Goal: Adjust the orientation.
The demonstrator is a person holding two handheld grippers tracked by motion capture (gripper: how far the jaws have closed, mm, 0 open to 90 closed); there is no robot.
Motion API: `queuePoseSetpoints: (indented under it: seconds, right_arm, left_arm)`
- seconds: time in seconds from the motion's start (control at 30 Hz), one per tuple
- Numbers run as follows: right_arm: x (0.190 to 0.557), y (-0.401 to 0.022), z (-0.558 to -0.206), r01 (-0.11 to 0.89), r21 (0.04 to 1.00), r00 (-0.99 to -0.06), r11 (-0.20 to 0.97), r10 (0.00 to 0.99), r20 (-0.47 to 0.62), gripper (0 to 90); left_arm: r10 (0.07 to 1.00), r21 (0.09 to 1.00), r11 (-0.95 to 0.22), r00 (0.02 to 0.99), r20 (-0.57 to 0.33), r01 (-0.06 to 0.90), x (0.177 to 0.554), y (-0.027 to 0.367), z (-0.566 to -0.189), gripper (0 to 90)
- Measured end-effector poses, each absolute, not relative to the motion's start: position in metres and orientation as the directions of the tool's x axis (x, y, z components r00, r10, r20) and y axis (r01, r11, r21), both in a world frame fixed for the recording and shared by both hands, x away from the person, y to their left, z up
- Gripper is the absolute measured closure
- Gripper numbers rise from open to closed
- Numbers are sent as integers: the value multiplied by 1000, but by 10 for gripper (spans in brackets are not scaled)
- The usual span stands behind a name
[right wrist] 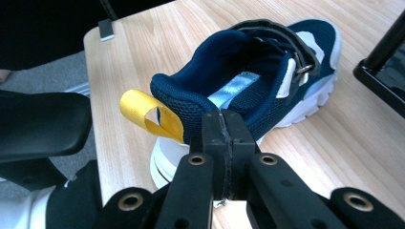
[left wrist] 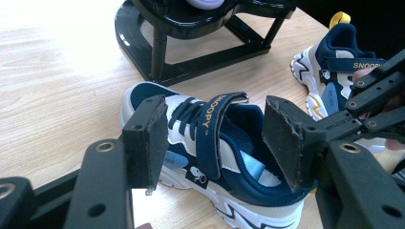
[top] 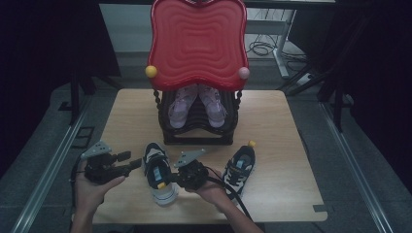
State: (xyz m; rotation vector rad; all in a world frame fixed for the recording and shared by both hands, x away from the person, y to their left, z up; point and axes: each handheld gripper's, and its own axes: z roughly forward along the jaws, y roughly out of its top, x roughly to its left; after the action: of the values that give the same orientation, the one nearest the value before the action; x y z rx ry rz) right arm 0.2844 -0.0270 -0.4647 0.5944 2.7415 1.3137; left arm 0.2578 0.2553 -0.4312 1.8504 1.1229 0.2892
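High view: two pink shoes (top: 197,104) already sit on the black rack (top: 197,131) under the red tray (top: 197,41); two navy shoes are left on the wooden table (top: 282,121) in front of the rack. The near shoe (top: 159,172), mesh collar, strap, white rubber sole, lies front-left of the rack. The right gripper (right wrist: 223,138) is clenched against its heel collar beside the yellow loop (right wrist: 150,114); whether it pinches fabric, cannot tell. The left gripper (left wrist: 215,143) stands released, foam pads (left wrist: 154,138) straddling the shoe. The other shoe (top: 239,167) waits front-right.

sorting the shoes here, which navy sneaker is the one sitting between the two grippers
The left navy sneaker, lying between the left gripper and right gripper. The other navy sneaker lies off to the right, beyond both grippers.
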Motion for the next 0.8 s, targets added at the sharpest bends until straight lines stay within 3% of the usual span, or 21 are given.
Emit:
queuePoseSetpoints:
  seconds: [0.8]
  right_arm:
    - [262,14,-478,318,804,-938,503,287,192,897]
  left_arm:
    - [800,800,-144,544,-252,582,254,266,-432,419]
